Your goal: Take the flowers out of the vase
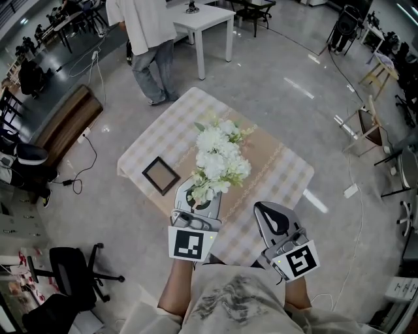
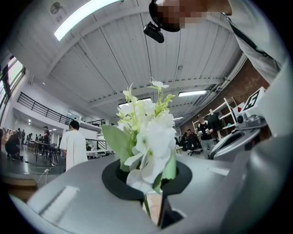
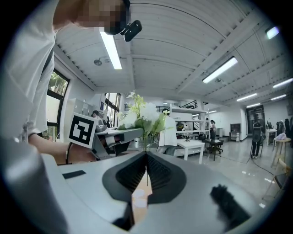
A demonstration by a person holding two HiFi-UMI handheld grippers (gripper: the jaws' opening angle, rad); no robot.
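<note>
A bunch of white flowers with green leaves stands over the middle of the checked table; the blooms hide the vase in the head view. My left gripper is at the near side of the bunch, shut on the thin green stem of a white flower spray that rises just past its jaws. In the right gripper view the flowers show ahead, with what looks like a clear vase under them. My right gripper hangs to the right, level, jaws together and empty.
A dark picture frame lies on the table's left part. A person stands beyond the table next to a white side table. An office chair is on the floor at lower left.
</note>
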